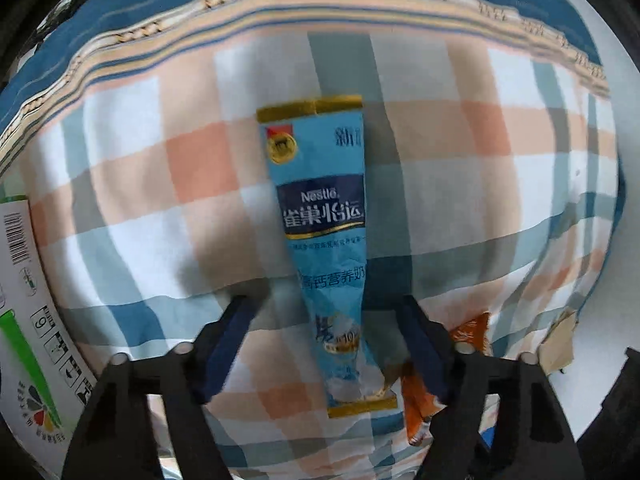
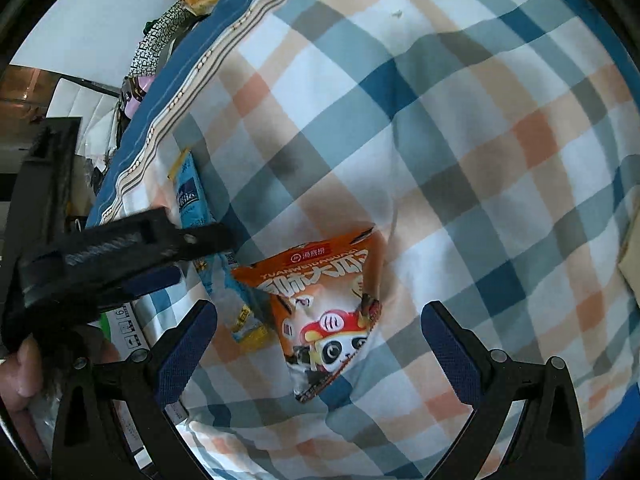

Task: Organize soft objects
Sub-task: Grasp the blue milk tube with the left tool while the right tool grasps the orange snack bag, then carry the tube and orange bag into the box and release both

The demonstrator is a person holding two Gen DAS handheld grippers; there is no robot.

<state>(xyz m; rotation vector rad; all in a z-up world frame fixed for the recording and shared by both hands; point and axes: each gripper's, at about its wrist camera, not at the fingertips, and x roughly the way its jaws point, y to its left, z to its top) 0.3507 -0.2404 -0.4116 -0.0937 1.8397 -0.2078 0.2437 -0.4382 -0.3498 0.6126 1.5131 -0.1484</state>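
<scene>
Where plaid cloth [image 1: 160, 200] bunches, creased blue Nestlé sachet [image 1: 324, 216], orange panda packet [image 2: 332, 320]

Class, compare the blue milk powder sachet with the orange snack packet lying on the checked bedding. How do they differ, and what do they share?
The blue sachet is long and narrow; the orange packet is broader and roughly triangular. The sachet has gold bands at both ends; the packet shows a cartoon panda. The sachet lies between the open left claw fingers; the packet lies ahead of the open right claw. Both rest ungripped on the checked bedding, side by side.
</scene>
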